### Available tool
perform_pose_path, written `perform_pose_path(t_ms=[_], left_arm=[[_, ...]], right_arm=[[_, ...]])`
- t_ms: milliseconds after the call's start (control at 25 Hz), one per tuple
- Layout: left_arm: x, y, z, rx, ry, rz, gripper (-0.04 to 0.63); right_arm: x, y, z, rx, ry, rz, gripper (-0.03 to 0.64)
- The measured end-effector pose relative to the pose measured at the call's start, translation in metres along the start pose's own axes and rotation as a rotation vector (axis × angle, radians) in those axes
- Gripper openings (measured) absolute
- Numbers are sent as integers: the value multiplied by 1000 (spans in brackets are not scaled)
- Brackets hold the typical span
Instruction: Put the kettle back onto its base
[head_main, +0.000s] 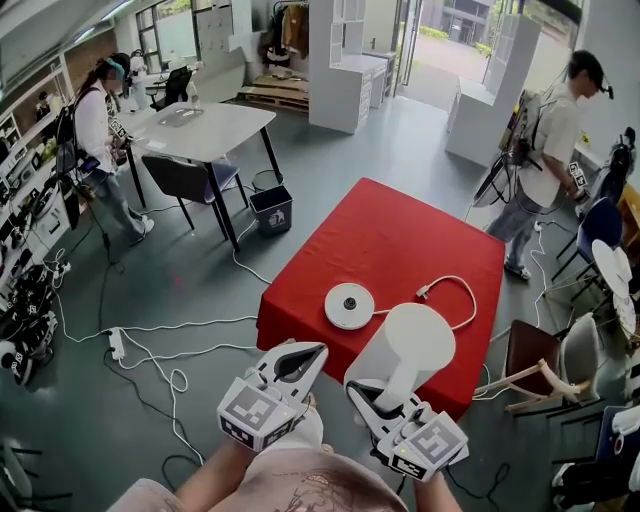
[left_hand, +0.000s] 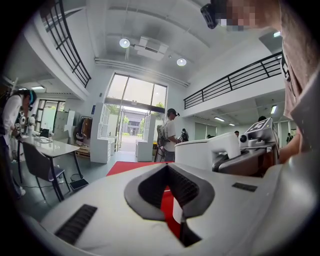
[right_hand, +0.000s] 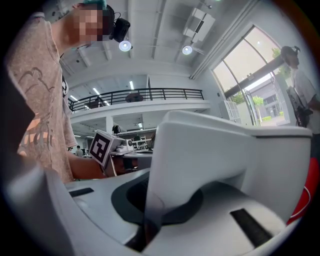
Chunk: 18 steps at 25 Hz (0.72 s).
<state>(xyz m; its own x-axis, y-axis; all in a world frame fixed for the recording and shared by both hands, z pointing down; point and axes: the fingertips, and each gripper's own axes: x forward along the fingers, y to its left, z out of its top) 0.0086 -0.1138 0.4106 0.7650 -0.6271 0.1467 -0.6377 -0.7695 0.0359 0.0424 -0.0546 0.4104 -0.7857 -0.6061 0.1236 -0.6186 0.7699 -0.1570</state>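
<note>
The white kettle (head_main: 412, 340) hangs over the near edge of the red table (head_main: 400, 235), with my right gripper (head_main: 378, 392) shut on its handle. In the right gripper view the kettle (right_hand: 230, 160) fills the frame, and its handle runs down between the pads of the right gripper (right_hand: 150, 202). The round white base (head_main: 349, 305) lies on the table just left of and beyond the kettle. Its cord (head_main: 462, 290) loops to the right. My left gripper (head_main: 316, 352) is shut on nothing, beside the kettle (left_hand: 205, 150) and short of the table edge. Red cloth shows past the tips of the left gripper (left_hand: 167, 169).
A white table (head_main: 215, 130) with a dark chair and a bin (head_main: 271, 210) stands at the back left. Cables and a power strip (head_main: 117, 343) lie on the floor at left. Chairs (head_main: 530, 360) crowd the right side. Two people stand at the far left and far right.
</note>
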Motion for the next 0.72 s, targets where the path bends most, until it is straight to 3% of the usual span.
perform_pose_path(t_ms=[720], left_arm=[[76, 73, 10, 22, 23, -72, -12]], right_arm=[[76, -89, 12, 19, 13, -21, 5]])
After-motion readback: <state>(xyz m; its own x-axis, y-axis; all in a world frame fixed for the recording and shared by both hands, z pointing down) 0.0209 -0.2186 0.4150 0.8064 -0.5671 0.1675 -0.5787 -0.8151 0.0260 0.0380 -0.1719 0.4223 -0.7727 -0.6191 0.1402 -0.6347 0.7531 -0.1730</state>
